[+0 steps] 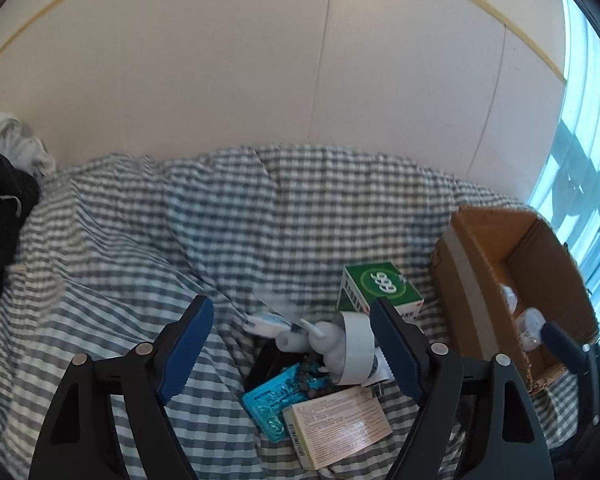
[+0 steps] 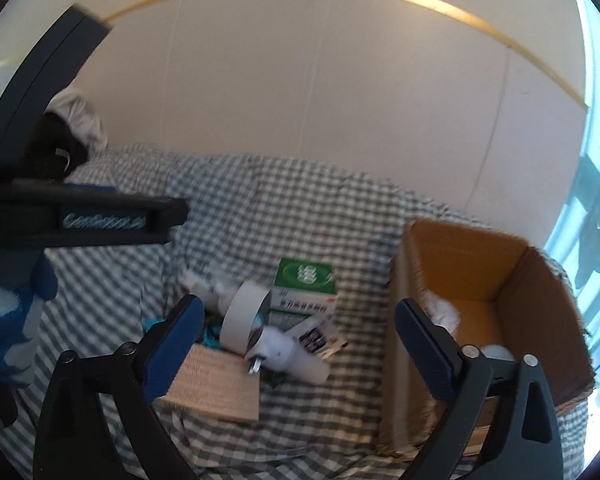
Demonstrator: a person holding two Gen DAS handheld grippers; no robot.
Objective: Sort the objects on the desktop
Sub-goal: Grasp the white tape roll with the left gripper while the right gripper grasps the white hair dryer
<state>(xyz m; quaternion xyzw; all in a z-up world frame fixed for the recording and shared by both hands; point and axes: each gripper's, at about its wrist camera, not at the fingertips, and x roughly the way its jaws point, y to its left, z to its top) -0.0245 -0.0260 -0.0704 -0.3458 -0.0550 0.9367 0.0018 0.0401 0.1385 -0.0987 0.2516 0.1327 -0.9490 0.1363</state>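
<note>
Open cardboard box (image 2: 496, 280) at the right on the checked cloth (image 1: 148, 240), flaps up, holding crumpled white items, too blurred to identify. Just left of it, a small heap: green box (image 1: 380, 288) at the back, roll of white tape (image 1: 354, 348) leaning on a white figurine (image 1: 332, 344), teal packet (image 1: 276, 400) with dark beads across it, beige printed carton (image 1: 336, 428) nearest. Left gripper (image 1: 290, 350) spread wide, blue pads either side of the heap, touching nothing, gripping nothing. Right gripper (image 2: 300, 344) likewise wide and empty, one finger over the heap's edge, the other in front of the cardboard box. Only from the left wrist: figurine, beads, teal packet in full. Only from the right wrist: a white tube with dark print (image 2: 312, 340) beside the tape, a metal plug prong below it, a blue-and-white gloved hand (image 2: 16, 320) at the left edge. Black and white clothing (image 1: 4, 184) bunched at the far left by the wall.
</note>
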